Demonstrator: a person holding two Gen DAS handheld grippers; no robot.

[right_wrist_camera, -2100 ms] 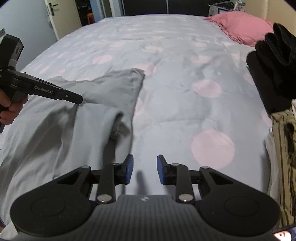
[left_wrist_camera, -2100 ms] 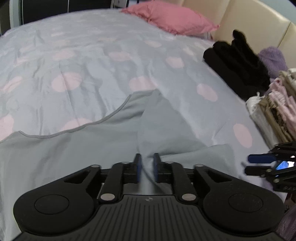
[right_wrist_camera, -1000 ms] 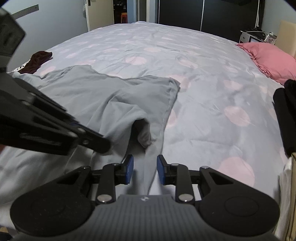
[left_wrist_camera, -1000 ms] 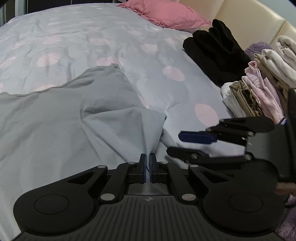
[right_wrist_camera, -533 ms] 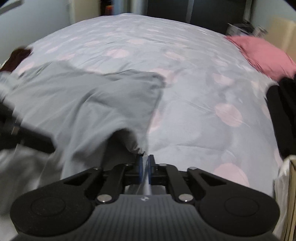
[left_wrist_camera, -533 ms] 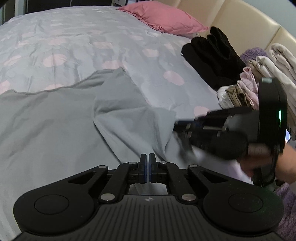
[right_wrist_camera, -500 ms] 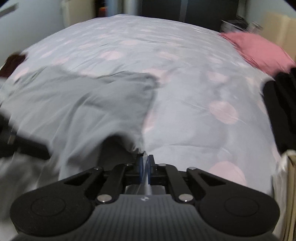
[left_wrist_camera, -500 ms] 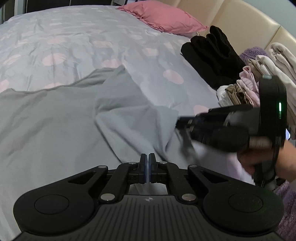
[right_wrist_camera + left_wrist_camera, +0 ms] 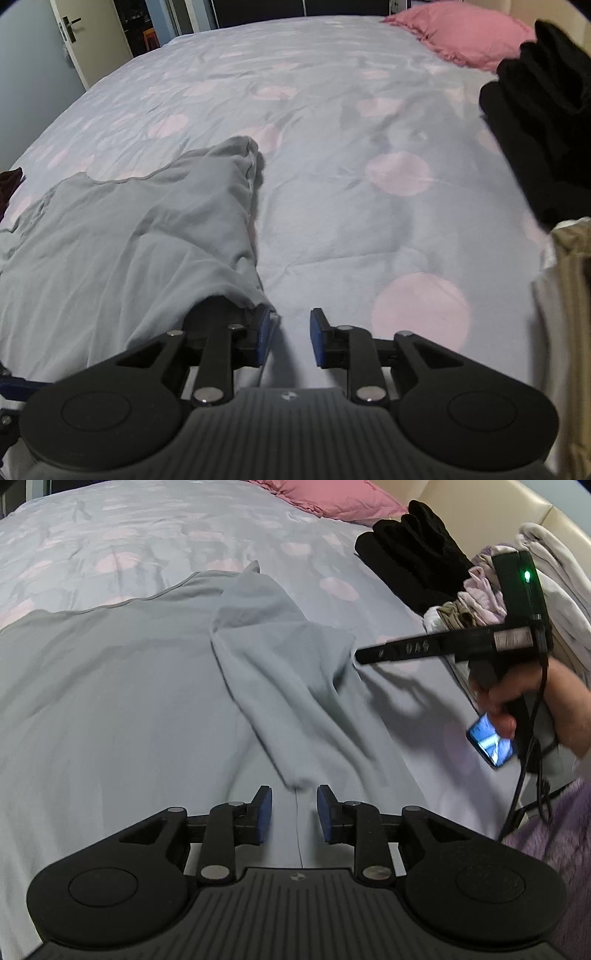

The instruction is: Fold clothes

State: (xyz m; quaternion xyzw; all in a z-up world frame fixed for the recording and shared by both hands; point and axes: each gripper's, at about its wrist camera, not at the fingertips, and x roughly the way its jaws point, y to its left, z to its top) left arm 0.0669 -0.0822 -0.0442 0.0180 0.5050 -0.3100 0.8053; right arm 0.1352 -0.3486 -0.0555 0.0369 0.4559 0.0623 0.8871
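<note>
both tools gaping — grey garment (image 9: pixel 110 686) lies loose

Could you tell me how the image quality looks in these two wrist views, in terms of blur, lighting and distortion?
Left wrist view: dim indoor light; the right gripper casts a soft shadow on the grey garment; its phone screen and green LED glow; fisheye bends the bed. Right wrist view: cloth near the fingers is slightly smeared, the black clothes pile soft at the frame edge.
</note>
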